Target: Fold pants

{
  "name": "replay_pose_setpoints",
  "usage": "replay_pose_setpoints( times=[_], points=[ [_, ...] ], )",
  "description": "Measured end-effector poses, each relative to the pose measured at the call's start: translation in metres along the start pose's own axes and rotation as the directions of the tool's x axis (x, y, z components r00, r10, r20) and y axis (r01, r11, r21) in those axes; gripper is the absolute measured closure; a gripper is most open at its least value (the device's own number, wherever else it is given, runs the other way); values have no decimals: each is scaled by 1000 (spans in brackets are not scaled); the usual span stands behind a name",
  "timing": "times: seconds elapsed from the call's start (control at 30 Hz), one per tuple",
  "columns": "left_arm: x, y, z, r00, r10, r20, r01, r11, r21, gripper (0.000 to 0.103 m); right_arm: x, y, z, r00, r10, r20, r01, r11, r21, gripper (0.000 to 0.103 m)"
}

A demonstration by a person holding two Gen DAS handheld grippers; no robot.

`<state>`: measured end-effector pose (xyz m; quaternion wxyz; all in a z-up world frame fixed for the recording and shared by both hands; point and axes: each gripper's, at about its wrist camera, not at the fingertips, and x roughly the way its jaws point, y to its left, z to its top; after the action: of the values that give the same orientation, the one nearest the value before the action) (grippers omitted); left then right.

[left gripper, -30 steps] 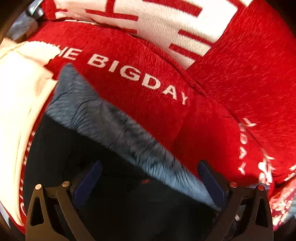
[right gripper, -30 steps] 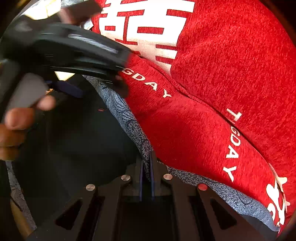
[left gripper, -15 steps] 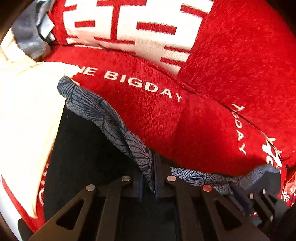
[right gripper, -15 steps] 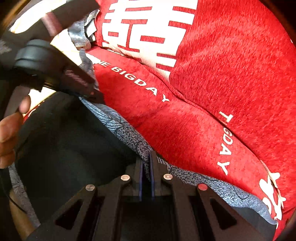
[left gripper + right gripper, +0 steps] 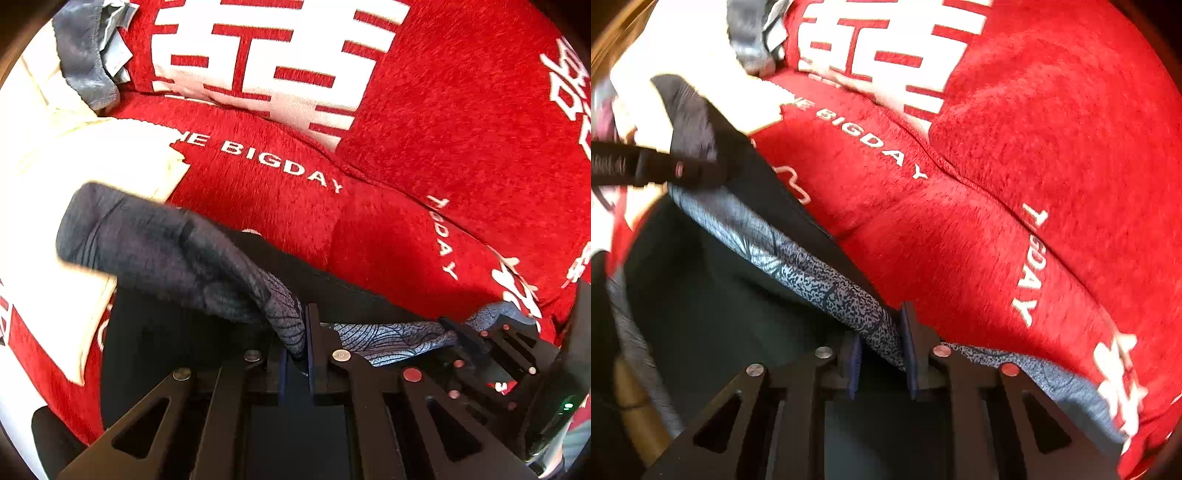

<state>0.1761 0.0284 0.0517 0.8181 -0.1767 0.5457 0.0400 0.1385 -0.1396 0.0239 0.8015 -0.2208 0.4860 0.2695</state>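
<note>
Dark pants (image 5: 166, 332) with a grey patterned waistband (image 5: 177, 254) lie on a red sofa cover. My left gripper (image 5: 297, 332) is shut on the waistband and holds it lifted, so a flap of the band hangs off to the left. In the right wrist view the left gripper (image 5: 694, 171) shows at the far left, pinching the far end of the waistband (image 5: 798, 266). My right gripper (image 5: 882, 332) has its jaws opening; the band still runs between them, resting on the right pad with a small gap at the left pad. The right gripper (image 5: 465, 332) also appears at the left view's right edge.
A red plush cover (image 5: 369, 240) with white lettering and large white characters spans the seat and backrest. A cream cloth (image 5: 74, 155) lies to the left, with a grey garment (image 5: 85, 66) beyond it. A wooden edge (image 5: 631, 398) shows at the lower left.
My left gripper went from wide open to shut on the waistband and lifted it up and to the left. The right jaws, shut on the band before, have parted slightly.
</note>
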Motion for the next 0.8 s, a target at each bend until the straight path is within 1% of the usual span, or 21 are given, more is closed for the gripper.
replay_pose_setpoints(
  times=[0.13, 0.23, 0.27, 0.37, 0.43, 0.5, 0.6, 0.73, 0.8],
  points=[
    [-34, 6, -22, 998, -49, 38, 48, 999, 20, 94, -43, 19, -17, 997, -28, 66, 29, 1000, -9, 89],
    [-57, 16, -43, 992, -95, 79, 93, 995, 33, 94, -75, 45, -36, 991, -64, 118, 68, 997, -32, 90],
    [-62, 23, -54, 990, -114, 81, 112, 993, 30, 94, -81, 52, -39, 990, -71, 126, 76, 996, -37, 90],
    [-62, 37, -86, 991, -119, 55, 116, 992, 51, 94, -98, 78, -61, 987, -73, 145, 80, 996, -41, 90],
    [-56, 48, -110, 994, -108, 25, 106, 992, 64, 94, -97, 97, -81, 989, -67, 130, 73, 996, -44, 90],
    [-43, 59, -128, 996, -92, -16, 93, 994, 62, 94, -85, 115, -101, 994, -58, 93, 62, 998, -33, 91],
    [-21, 80, -144, 992, -87, -91, 88, 996, 9, 94, -63, 128, -117, 999, -31, 39, 30, 999, 26, 91],
    [-7, 103, -161, 982, -126, -143, 123, 992, -34, 93, -45, 145, -131, 997, -80, 2, 79, 996, 49, 90],
    [-3, 109, -164, 979, -133, -155, 125, 990, -60, 88, -42, 148, -135, 995, -97, -3, 97, 992, 84, 90]
  ],
)
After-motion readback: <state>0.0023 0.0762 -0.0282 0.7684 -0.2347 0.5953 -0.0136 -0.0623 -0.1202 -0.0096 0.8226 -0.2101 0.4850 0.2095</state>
